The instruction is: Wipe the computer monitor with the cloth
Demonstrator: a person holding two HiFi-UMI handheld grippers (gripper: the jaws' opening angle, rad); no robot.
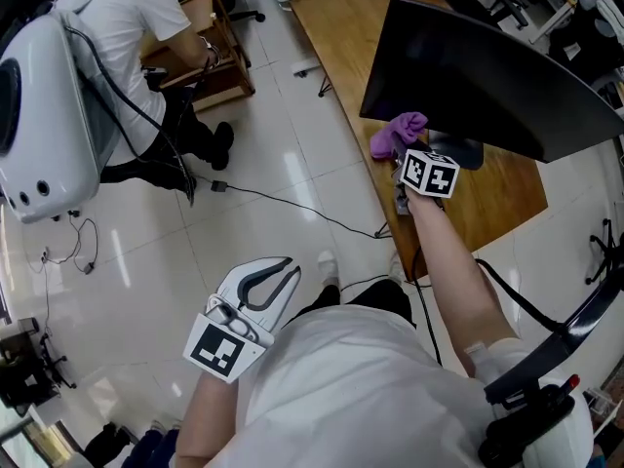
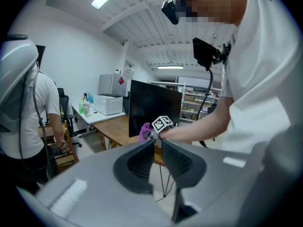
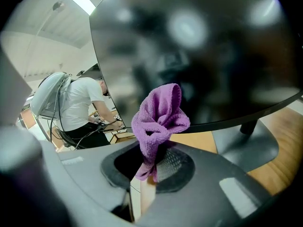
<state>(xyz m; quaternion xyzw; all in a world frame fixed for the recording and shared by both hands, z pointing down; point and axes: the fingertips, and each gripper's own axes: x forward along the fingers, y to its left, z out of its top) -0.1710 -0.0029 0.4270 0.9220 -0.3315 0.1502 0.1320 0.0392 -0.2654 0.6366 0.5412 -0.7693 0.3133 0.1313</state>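
The black computer monitor (image 1: 487,76) stands on a wooden desk (image 1: 497,198) at the upper right, its dark screen (image 3: 213,46) filling the right gripper view. My right gripper (image 1: 402,156) is shut on a bunched purple cloth (image 1: 395,133), which it holds up just below the screen's lower edge. From the pinched jaws (image 3: 152,148) the cloth (image 3: 158,115) rises in front of the glass. My left gripper (image 1: 291,264) hangs low over the floor by my torso, jaws together with nothing between them. From there the monitor (image 2: 154,103) and cloth (image 2: 144,131) appear farther off.
The monitor's grey stand base (image 3: 246,145) rests on the desk under the screen. Another person in a white shirt (image 1: 127,27) bends over a wooden shelf unit (image 1: 219,66) at upper left, beside a white rounded machine (image 1: 49,115). A black cable (image 1: 292,208) trails across the tiled floor.
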